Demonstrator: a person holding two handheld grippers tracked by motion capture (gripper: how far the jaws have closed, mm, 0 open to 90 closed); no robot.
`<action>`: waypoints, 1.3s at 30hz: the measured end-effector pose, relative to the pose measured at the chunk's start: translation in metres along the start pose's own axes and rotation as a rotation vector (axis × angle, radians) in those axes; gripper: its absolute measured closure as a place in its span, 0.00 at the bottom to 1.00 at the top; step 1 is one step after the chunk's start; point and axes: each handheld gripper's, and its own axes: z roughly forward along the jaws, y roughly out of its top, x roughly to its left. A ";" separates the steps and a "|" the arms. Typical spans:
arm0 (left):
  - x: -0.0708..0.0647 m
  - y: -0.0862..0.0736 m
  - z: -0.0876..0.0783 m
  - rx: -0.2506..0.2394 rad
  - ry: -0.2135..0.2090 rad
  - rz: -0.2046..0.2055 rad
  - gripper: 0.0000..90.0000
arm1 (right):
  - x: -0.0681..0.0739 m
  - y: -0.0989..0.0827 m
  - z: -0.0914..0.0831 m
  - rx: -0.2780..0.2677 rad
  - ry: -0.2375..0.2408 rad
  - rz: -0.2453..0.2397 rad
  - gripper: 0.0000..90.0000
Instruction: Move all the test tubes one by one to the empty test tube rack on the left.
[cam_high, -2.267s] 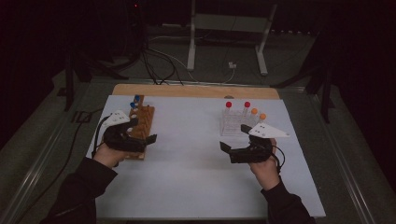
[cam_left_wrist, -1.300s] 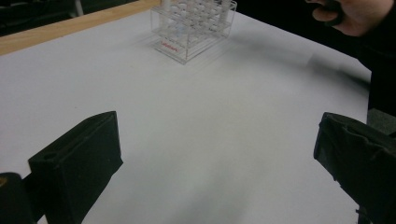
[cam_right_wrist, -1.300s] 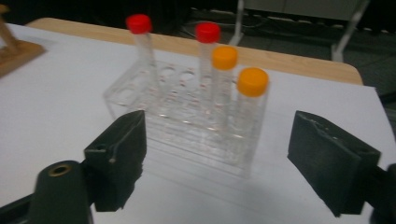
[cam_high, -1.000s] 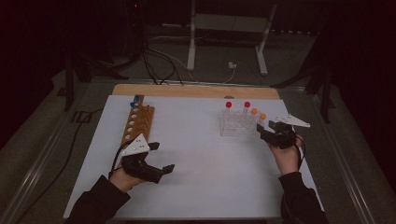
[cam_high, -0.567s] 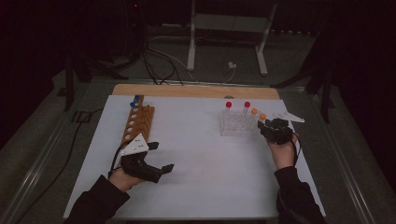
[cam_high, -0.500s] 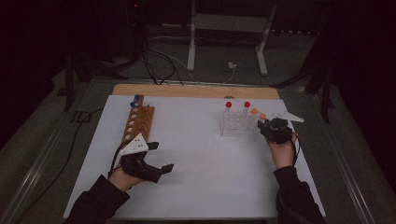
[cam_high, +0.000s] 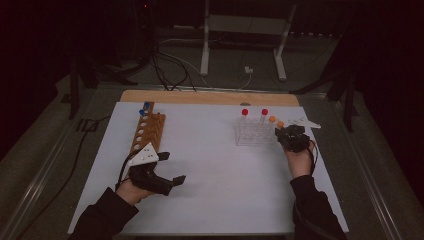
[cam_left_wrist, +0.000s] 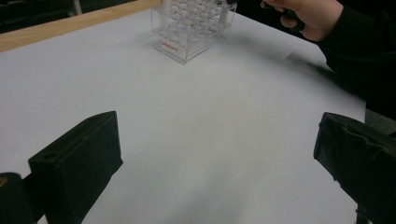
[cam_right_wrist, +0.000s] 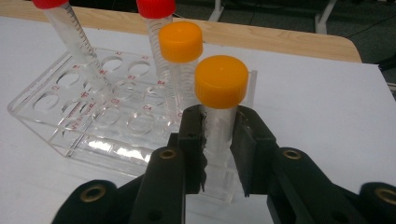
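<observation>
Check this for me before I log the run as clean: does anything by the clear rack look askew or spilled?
One red-capped tube leans sideways in the clear rack, while the other capped tubes stand upright. Nothing is spilled.

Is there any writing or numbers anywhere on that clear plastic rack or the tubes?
"C1", "C4": red hole labels on top of the clear rack, right gripper view.
Other red hole labels on the rack: too small or blurred to be sure of.
Red word on the rack's side, left gripper view: blurred, unreadable.
Scale marks on the red-capped tube: no readable numbers.
</observation>
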 end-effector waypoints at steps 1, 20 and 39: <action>0.000 0.000 0.000 0.000 0.001 0.001 0.02 | 0.000 0.000 0.000 0.001 -0.002 -0.003 0.83; -0.001 0.002 0.001 0.005 -0.006 0.003 0.02 | 0.011 0.031 -0.051 -0.131 0.002 -0.081 0.83; -0.003 0.011 0.005 0.013 -0.023 0.012 0.02 | 0.074 0.017 -0.071 -0.118 0.195 -0.195 0.83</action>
